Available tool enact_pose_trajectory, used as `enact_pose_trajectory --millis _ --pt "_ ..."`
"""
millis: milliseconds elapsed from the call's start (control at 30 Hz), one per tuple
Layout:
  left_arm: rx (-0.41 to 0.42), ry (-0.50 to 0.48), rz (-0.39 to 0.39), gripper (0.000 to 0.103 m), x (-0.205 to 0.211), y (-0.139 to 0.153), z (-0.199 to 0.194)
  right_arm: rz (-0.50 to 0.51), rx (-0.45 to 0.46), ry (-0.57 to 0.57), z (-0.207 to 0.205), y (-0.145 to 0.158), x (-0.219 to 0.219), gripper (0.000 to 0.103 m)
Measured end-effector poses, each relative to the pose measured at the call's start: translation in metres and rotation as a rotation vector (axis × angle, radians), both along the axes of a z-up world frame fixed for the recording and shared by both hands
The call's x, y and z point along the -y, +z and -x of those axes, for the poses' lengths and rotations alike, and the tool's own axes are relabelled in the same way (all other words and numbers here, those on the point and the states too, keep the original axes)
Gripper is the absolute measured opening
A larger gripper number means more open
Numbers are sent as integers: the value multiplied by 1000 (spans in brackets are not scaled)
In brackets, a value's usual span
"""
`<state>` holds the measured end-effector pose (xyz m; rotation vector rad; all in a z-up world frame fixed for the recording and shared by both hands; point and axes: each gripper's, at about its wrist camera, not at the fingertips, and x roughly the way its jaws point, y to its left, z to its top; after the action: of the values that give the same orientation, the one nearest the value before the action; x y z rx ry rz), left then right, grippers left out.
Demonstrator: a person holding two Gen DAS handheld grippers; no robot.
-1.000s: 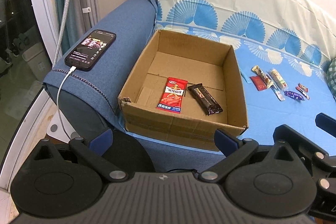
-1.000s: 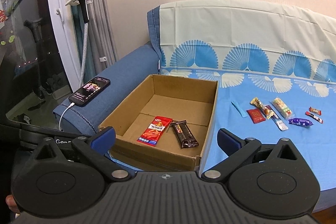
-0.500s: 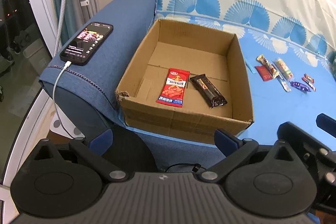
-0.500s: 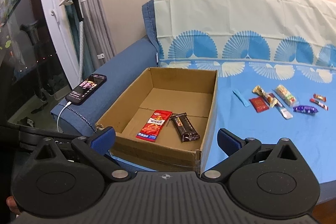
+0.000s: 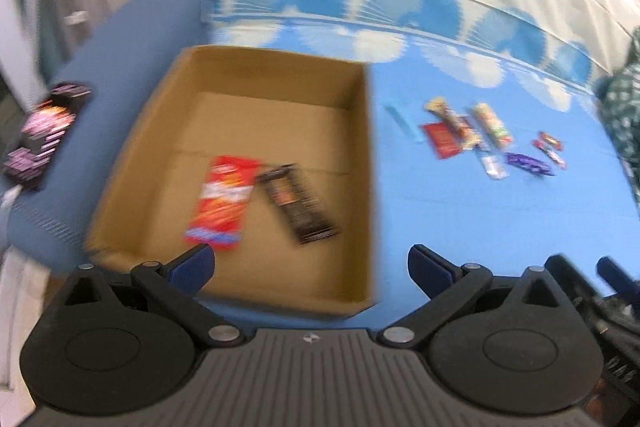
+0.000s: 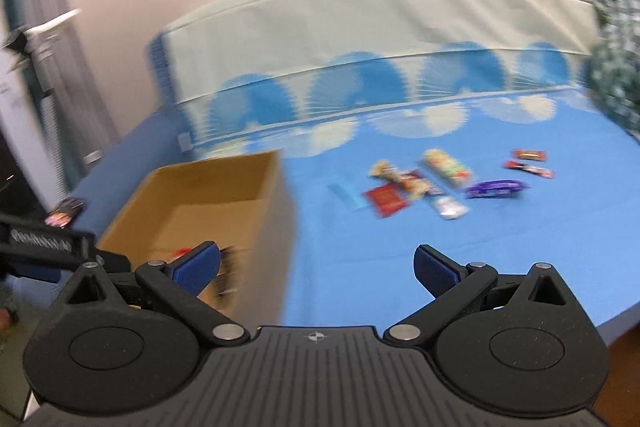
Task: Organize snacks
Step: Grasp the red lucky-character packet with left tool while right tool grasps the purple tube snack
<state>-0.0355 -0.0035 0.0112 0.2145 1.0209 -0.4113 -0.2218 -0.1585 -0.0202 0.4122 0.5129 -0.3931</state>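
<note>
You are between picks: both the left gripper (image 5: 311, 263) and right gripper (image 6: 316, 263) have fingers wide open and empty, two snacks lie in the cardboard box (image 5: 362, 163), so next reach the loose snacks (image 6: 424, 183) on the sofa.

the cardboard box (image 5: 256, 155) stands on the sofa seat (image 5: 460, 219), just beside the armrest (image 5: 120, 67) on its left. in the box lie a flat snack packet (image 5: 224, 199) and, touching its right edge, a chocolate bar (image 5: 298, 203). right of the box, apart from it, several small snacks (image 5: 480, 135) lie close together on the seat. a phone (image 5: 44, 131) rests on the armrest.
</note>
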Motion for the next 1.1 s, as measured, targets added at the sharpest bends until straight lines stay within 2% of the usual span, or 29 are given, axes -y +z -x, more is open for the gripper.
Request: enact_pose_trajectory --millis 100,233,367,500,633,733,800,900,1033,1067,1100 --pt "-72 -56 17 103 66 -17 -24 16 -31 -63 -5 -19 46 102" --pt "-120 -77 -34 103 149 -60 -60 2 -96 -100 -26 -58 103 102" --pt "-226 -39 -65 103 218 -119 -106 -18 -168 -85 -67 -107 154 102" --pt "-272 14 -98 103 265 -175 -146 -38 -225 -38 -112 -156 194 102" --pt "-335 71 -103 103 293 -216 -179 -44 -250 31 -155 -195 218 102" --pt "-353 88 -116 103 307 -236 -196 -19 -254 81 -185 -216 229 102" --pt "-328 104 -137 103 315 -240 -203 19 -263 95 -201 -226 233 102" --pt "-291 73 -143 103 323 -241 -207 136 -243 126 -217 -232 232 103" --pt "-278 81 -143 103 323 -241 -209 159 -196 146 -223 -236 232 102" --pt "-274 82 -141 100 322 -240 -208 166 -183 160 -221 -235 230 94" --pt "-261 88 -142 96 321 -237 -206 175 -163 184 -219 -233 227 76"
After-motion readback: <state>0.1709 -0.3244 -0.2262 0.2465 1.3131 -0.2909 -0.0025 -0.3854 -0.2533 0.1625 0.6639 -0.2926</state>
